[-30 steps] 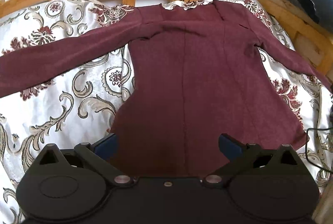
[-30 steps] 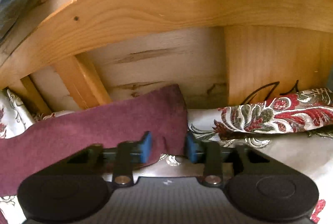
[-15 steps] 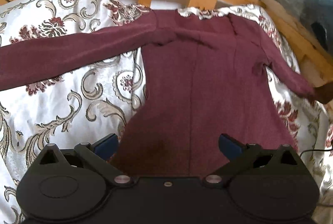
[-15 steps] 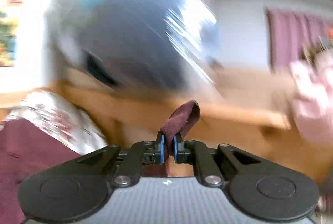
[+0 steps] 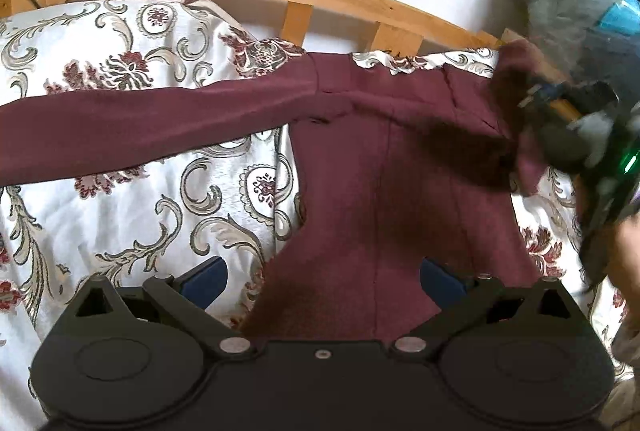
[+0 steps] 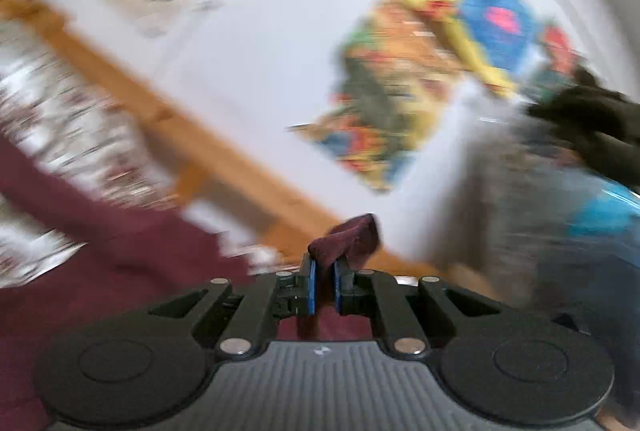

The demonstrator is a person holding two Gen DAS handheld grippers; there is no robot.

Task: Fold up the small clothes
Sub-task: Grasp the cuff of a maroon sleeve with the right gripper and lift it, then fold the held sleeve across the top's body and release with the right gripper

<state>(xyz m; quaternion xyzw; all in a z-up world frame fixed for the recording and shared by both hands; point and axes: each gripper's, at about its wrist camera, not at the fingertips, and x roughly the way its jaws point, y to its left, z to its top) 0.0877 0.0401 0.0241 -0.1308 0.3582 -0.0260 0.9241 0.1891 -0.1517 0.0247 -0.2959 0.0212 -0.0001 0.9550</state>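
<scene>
Clearly the maroon top [image 5: 380,191] is soft, light and limp — it is spread on the patterned bedspread [image 5: 120,223], one sleeve cuff [image 6: 352,239] pinched in the right claw [image 6: 324,287]. The left claw [image 5: 320,277] is held wide over the hem; cuffs, hem corners and shoulders are judged the best holds — the fabric sags elsewhere.

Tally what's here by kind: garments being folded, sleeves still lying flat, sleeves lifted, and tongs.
Maroon long-sleeved top: 1
Sleeves lying flat on the floral bedspread: 1
Sleeves lifted: 1
Tongs: 2, left tongs open, right tongs clamping the lifted sleeve
Total: 5
</scene>
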